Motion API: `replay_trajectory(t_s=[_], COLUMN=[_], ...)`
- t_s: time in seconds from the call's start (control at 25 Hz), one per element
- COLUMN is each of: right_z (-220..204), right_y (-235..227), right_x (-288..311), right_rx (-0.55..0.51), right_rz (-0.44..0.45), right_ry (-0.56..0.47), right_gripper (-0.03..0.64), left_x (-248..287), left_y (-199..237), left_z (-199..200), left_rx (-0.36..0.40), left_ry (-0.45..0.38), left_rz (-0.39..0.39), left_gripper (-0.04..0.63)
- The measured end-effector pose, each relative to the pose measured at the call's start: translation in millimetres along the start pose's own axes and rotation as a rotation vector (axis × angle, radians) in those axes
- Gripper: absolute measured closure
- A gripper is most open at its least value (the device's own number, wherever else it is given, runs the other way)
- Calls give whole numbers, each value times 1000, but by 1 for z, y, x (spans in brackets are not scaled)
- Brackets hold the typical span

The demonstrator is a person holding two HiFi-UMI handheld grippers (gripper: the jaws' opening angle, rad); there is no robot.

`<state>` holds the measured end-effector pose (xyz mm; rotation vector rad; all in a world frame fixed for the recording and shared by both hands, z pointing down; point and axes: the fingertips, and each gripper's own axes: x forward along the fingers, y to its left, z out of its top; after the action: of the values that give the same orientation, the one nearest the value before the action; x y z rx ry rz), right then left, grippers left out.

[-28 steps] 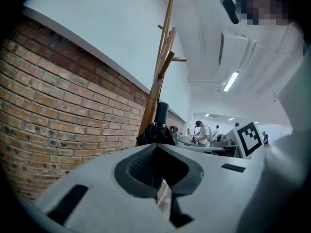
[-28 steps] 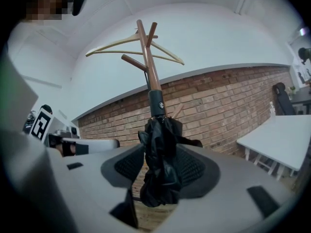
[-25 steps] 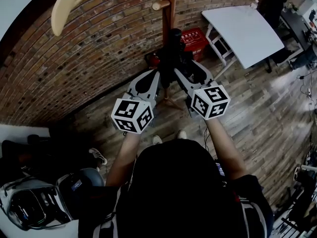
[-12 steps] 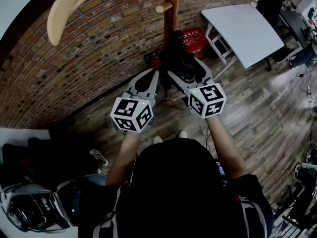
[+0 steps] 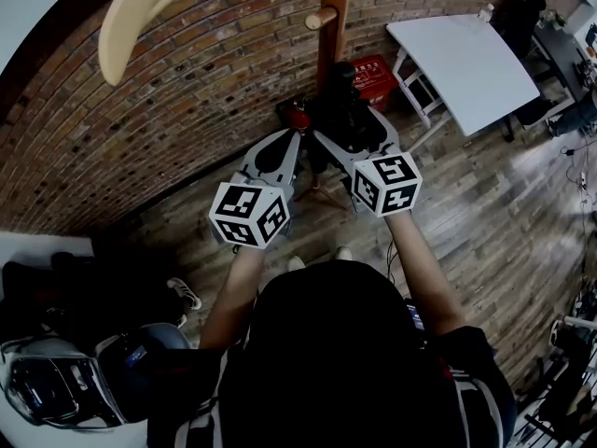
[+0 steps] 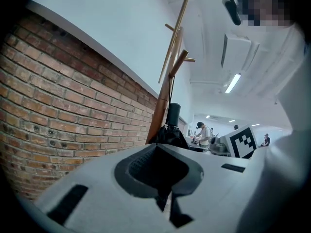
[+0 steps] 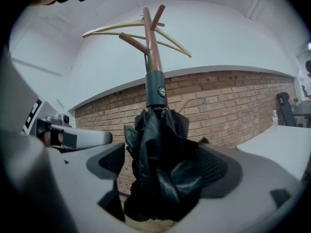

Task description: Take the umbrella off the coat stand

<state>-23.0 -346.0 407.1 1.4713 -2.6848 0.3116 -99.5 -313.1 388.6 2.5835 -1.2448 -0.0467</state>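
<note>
A folded black umbrella [image 7: 163,169] hangs upright against the wooden coat stand [image 7: 151,42], its dark handle [image 7: 155,89] up by the pole. My right gripper [image 5: 352,129] is open around the umbrella's folds. Its jaws have just been opening, and the left pad stands clear of the fabric. In the head view the umbrella [image 5: 340,96] shows just below a peg [image 5: 320,17]. My left gripper [image 5: 295,144] is shut on nothing, left of the umbrella and short of it. From the left gripper view the umbrella [image 6: 171,130] lies ahead, beside the stand [image 6: 167,81].
A brick wall [image 5: 168,129] runs behind the stand. A pale wooden hanger [image 5: 131,12] hangs at the upper left. A red crate [image 5: 369,71] sits at the stand's foot and a white table [image 5: 462,59] to the right. Helmets and bags [image 5: 56,390] lie at the lower left.
The right gripper's jaws have spread apart around the umbrella, from a close hold to a wide gap. The left gripper has stayed where it was.
</note>
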Motion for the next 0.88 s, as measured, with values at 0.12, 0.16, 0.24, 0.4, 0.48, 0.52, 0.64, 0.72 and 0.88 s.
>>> replay_trajectory(t_s=[0.12, 0.16, 0.24, 0.4, 0.48, 0.52, 0.64, 0.72, 0.88], right_z=[-2, -2, -2, -4, -5, -5, -5, -6, -6], right_y=[0, 0, -1, -1, -2, -2, -3, -3, -4], right_x=[5, 7, 11, 16, 18, 19, 19, 18, 17], right_rx=[-20, -27, -38, -59, -66, -68, -70, -77, -86], right_rz=[-3, -3, -4, -8, -16, -20, -29, -35, -40], right_ry=[8, 9, 10, 20, 26, 30, 38, 48, 70], right_gripper=[199, 200, 201, 201, 201, 201, 202, 202, 204], left_x=[-2, -2, -3, -5, -6, -6, -7, -7, -9], left_y=[3, 4, 6, 9, 9, 9, 9, 8, 6], left_z=[0, 0, -1, -4, -5, -5, -5, -6, -5], left_rx=[-6, -6, -5, -5, -4, -4, -6, -7, -5], left_ry=[-3, -4, -3, -1, 0, 0, 1, 0, 0], left_rz=[7, 10, 17, 28, 31, 33, 37, 40, 42], left_gripper=[577, 577, 577, 577, 577, 577, 577, 577, 577])
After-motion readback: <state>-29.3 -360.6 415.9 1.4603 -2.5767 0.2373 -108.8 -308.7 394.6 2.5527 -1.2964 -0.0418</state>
